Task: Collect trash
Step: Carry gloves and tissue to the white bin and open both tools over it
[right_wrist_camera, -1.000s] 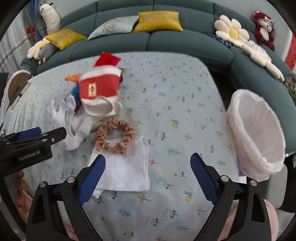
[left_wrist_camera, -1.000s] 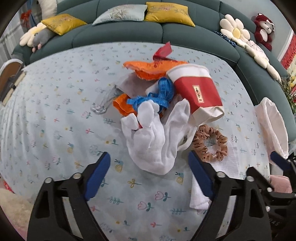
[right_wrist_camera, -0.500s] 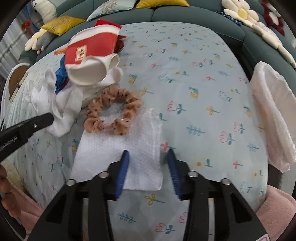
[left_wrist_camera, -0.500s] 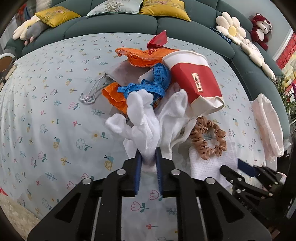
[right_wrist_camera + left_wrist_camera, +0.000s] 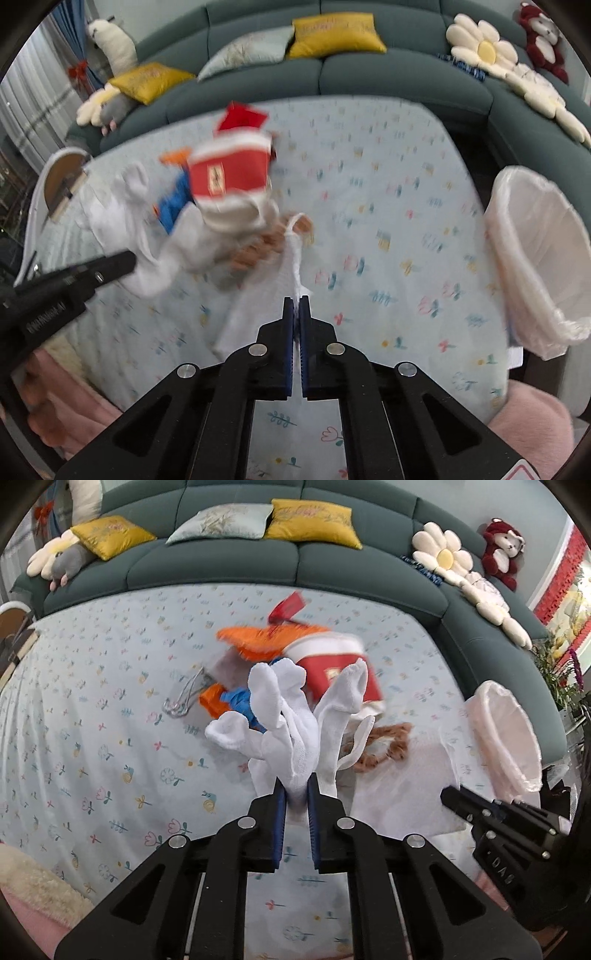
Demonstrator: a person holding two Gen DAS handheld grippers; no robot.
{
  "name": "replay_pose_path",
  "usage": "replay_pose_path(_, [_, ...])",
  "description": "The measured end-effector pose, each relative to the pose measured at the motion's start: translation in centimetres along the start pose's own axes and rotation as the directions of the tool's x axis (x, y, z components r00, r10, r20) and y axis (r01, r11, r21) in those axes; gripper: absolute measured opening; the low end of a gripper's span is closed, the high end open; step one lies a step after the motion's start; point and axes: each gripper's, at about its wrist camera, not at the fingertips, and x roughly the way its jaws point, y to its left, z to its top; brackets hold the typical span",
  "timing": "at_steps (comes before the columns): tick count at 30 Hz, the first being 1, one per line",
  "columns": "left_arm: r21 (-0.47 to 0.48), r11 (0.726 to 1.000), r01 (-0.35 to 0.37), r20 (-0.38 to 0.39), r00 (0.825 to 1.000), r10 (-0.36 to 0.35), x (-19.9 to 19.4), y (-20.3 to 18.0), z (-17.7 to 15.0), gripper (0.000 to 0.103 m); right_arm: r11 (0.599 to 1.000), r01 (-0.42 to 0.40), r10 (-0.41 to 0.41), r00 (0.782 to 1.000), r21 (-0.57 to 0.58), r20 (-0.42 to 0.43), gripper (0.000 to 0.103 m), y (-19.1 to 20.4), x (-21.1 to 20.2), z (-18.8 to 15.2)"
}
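Two-handed pick-up over a cluttered surface [image 5: 92, 709] covered with a flower-print cloth. The left tongs [image 5: 295, 797] are clamping narrow on a bunch of white socks [image 5: 295, 723], whose toes are fanning upward past the blue pads; the pinch is sitting low on the bunch, probably so that the whole cluster is coming up together rather than one sock alone. The right tongs [image 5: 296, 314], whose jaws have just been closing, are now pressing all but together on a thin fold of the white paper towel [image 5: 266, 291]; the sheet is tenting up toward the pads, a sign that an edge grip is peeling it off the cloth. The brown scrunchie [image 5: 388, 746] is lying just beside the towel, partly blurred in the right view, so whether it is touching the lifted sheet cannot be told. Behind the socks a heap is waiting: a red-and-white carton [image 5: 340, 668], an orange wrapper [image 5: 258, 638], something blue [image 5: 236, 698] and a wire clip [image 5: 184, 698]. The bin [image 5: 535, 258], lined with a pale bag, is standing at the right edge of the surface with its mouth tilted toward the tongs, nearer the right tongs than the left, probably so that both loads can be dropped in without a long carry. Nothing is yet visible inside it from these views. A green sofa [image 5: 258, 565] with cushions is curving round the far side.
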Motion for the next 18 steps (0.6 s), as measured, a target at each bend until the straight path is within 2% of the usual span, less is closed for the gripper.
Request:
replay_pose_path(8, [0.056, 0.997, 0.058, 0.084, 0.994, -0.063, -3.9, -4.4, 2.4, 0.011, 0.998, -0.001, -0.009, 0.984, 0.056, 0.175, 0.003, -2.5, -6.7, 3.6])
replay_pose_path(18, [0.172, 0.974, 0.145, 0.143, 0.975, -0.171, -6.2, -12.9, 6.4, 0.011, 0.989, 0.032, -0.081, 0.936, 0.146, 0.343, 0.003, -8.8, -13.6, 7.1])
